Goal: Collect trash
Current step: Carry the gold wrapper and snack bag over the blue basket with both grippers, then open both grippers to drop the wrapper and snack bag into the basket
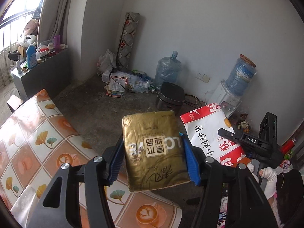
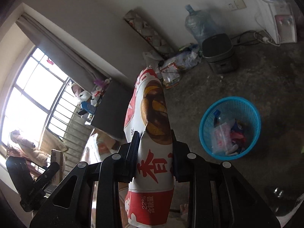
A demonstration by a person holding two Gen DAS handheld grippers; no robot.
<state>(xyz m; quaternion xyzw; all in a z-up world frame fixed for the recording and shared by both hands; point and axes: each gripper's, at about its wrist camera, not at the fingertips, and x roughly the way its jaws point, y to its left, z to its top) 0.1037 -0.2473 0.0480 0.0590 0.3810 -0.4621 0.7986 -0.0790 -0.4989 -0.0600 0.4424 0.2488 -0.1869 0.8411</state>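
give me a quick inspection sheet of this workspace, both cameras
surface: patterned table cover at left; bare concrete floor beyond.
job's things: gold tissue pack; red and white snack bag; blue basket on the floor, already holding wrappers.
clutter: bags and packets piled by the wall; bottles on the window ledge.
grippers: left gripper shut on the gold tissue pack; right gripper shut on the red and white snack bag.
cables: black cord running near the dark cooker.
surroundings: water jug, water dispenser, curtain.
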